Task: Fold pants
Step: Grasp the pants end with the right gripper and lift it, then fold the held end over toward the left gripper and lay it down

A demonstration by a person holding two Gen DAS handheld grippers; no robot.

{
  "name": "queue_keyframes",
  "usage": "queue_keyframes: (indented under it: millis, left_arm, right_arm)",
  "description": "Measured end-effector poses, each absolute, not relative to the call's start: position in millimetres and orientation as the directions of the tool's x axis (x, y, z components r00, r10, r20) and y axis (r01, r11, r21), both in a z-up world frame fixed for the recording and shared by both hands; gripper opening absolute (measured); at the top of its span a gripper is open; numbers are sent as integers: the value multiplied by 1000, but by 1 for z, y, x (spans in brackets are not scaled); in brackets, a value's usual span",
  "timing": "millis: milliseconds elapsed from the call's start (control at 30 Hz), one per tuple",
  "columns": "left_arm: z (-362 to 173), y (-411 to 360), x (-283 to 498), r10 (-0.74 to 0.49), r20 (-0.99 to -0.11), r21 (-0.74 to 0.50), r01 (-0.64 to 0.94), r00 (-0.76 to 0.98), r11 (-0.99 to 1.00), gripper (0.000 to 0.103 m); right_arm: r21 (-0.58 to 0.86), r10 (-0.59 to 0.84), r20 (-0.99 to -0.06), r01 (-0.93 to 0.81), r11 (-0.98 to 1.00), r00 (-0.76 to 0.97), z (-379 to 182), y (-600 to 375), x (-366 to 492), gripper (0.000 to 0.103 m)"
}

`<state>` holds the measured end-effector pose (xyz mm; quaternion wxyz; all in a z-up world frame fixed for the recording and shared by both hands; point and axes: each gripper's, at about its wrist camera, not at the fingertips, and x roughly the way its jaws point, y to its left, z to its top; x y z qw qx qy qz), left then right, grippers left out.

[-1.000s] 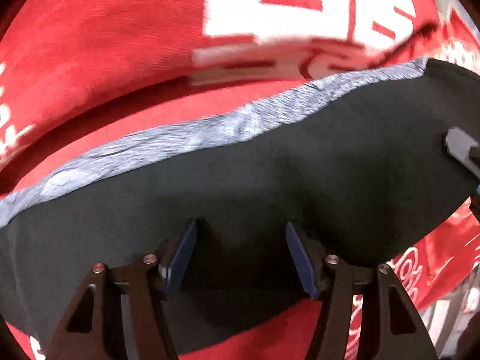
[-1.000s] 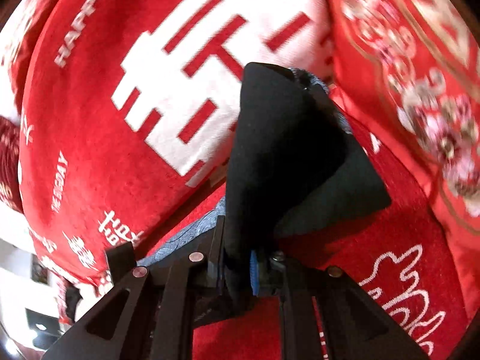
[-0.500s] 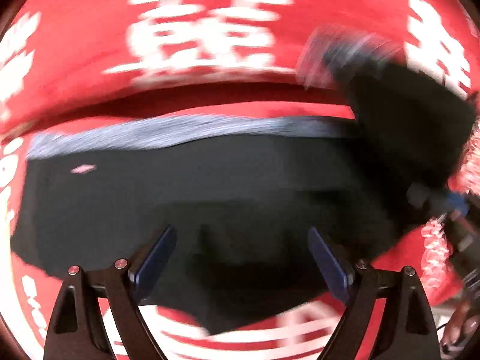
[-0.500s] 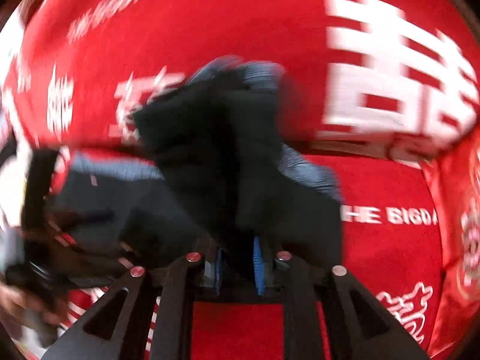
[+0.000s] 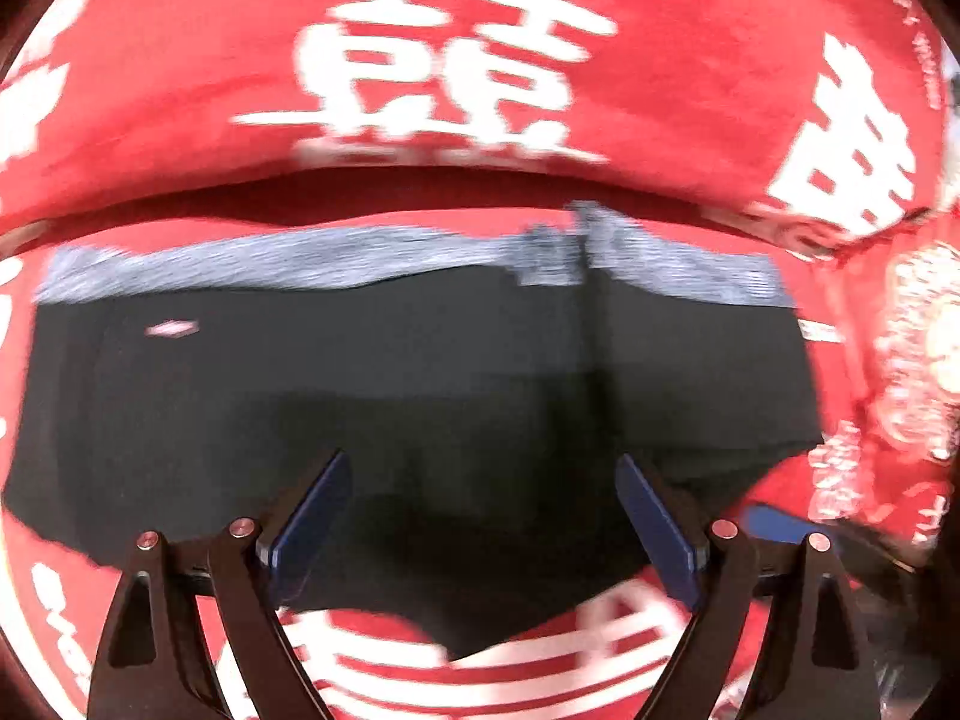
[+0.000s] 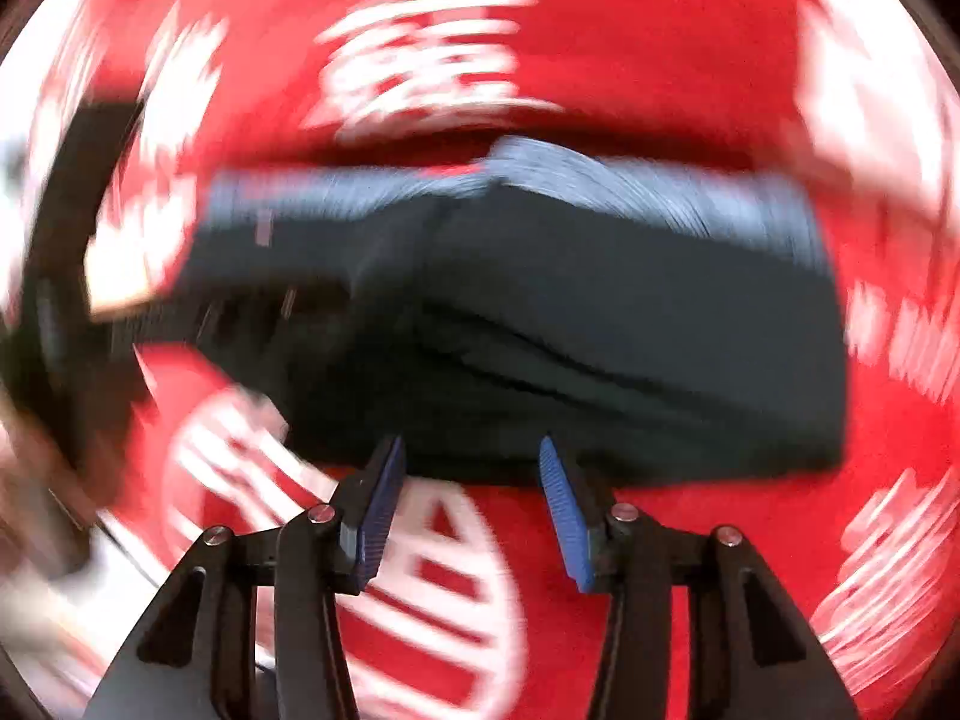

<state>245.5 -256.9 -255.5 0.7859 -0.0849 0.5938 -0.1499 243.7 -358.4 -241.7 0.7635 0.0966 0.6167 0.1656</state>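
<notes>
The black pants (image 5: 420,384) with a grey heathered waistband (image 5: 288,258) lie flat on a red bedspread, one side folded over with a vertical fold line right of centre. My left gripper (image 5: 483,480) is open and empty just above the pants' near edge. In the blurred right wrist view the pants (image 6: 600,312) lie folded with the waistband (image 6: 630,186) at the far side. My right gripper (image 6: 471,462) is open and empty at their near edge.
The red bedspread (image 5: 468,660) with white characters covers the surface. A red pillow (image 5: 456,60) with white characters lies just beyond the waistband. The left gripper's dark body (image 6: 66,252) shows blurred at the left of the right wrist view.
My right gripper carried the pants' corner over to the left, laid it down and opened. My left gripper opened wider and pulled back. Both cameras are moving fast.
</notes>
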Motion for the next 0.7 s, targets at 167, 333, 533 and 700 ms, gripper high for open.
queue_keyframes:
  millis: [167,333,533,700]
  left_arm:
    - [-276,-279,268,-367,-916,-343,160,162,926,90]
    - [-280,-286,272,-388,-914,-375,117,122,920,90]
    - [-277,-301,272,-390,-912,-374,127,129,919,68]
    - [-246,-309,250,-430,-891,-403,183,148,897,43]
  right_arm:
    - [673,641,-736,333,660,216,-291,-431,253,51]
    - [749,696,-647,427,506,311,-309,-435,247,51]
    - [790,739,-529,561,248,417,-340,-450,245,22]
    - [811,755,-544,462,360,367,-308,-449,253,12]
